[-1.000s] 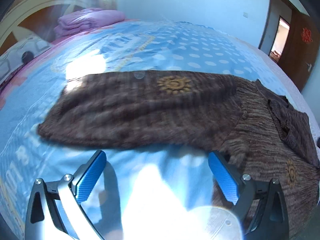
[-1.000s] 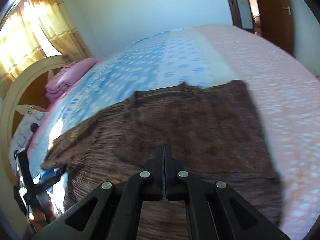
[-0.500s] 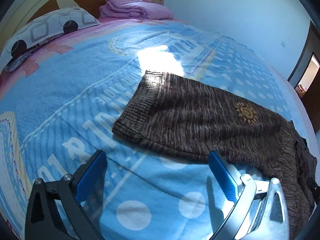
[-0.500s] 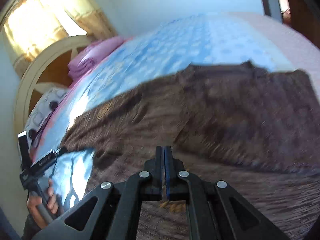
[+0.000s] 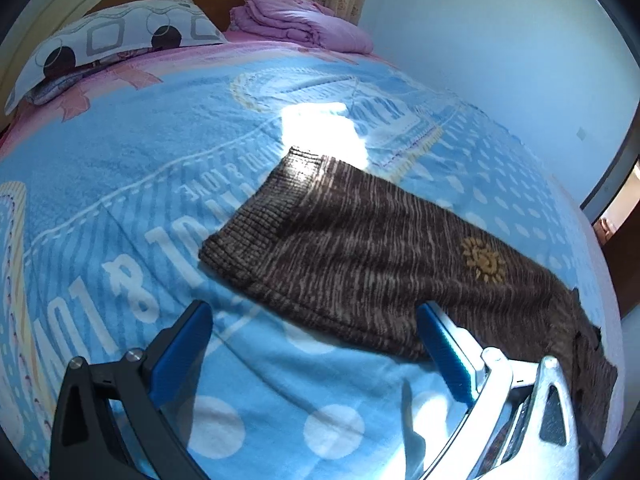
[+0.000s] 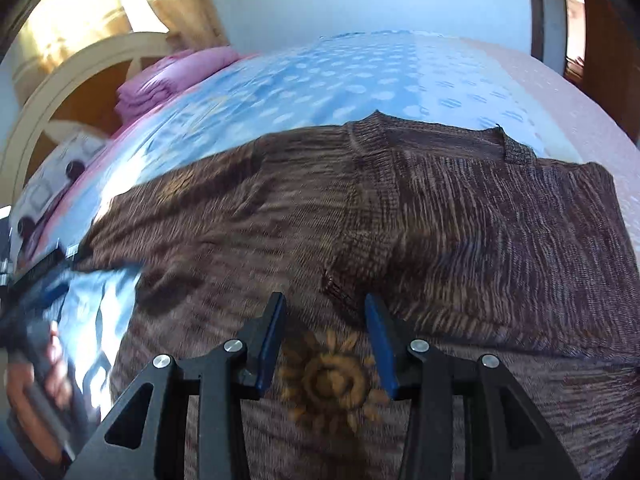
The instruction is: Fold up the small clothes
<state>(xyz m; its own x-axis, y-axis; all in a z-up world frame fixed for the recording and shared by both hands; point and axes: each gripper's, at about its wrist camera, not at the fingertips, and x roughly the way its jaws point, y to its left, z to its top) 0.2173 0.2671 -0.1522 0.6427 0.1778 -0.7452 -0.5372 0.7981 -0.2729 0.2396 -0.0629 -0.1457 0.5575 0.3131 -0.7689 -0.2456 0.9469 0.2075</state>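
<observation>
- Left wrist view: the left gripper hangs over the blue blanket with its blue pads spread wide and nothing between them. The brown knit sweater lies flat just ahead, one sleeve stretched towards the headboard, its ribbed cuff at the far end in a patch of sunlight.
- The right-hand pad sits right at the sleeve's near edge, though whether it touches the knit I cannot tell. A woven sun motif marks the sleeve further along. A patterned pillow and a folded pink quilt sit well apart at the head of the bed.
- Right wrist view: the right gripper is low over the sweater's body, its jaws opening, pads either side of a second sun motif but pinching no cloth. The collar lies on the far side, and at the left edge a hand holds the other tool.
- My read: the sleeve fold comes next. To do it well, take the sleeve by the cuff with a shallow pinch that catches knit only, not blanket, then carry it low across the body so it lands flat and square to the side seam. The right tool could pin the shoulder while it travels. Loose knit stretches, so no tugging.
</observation>
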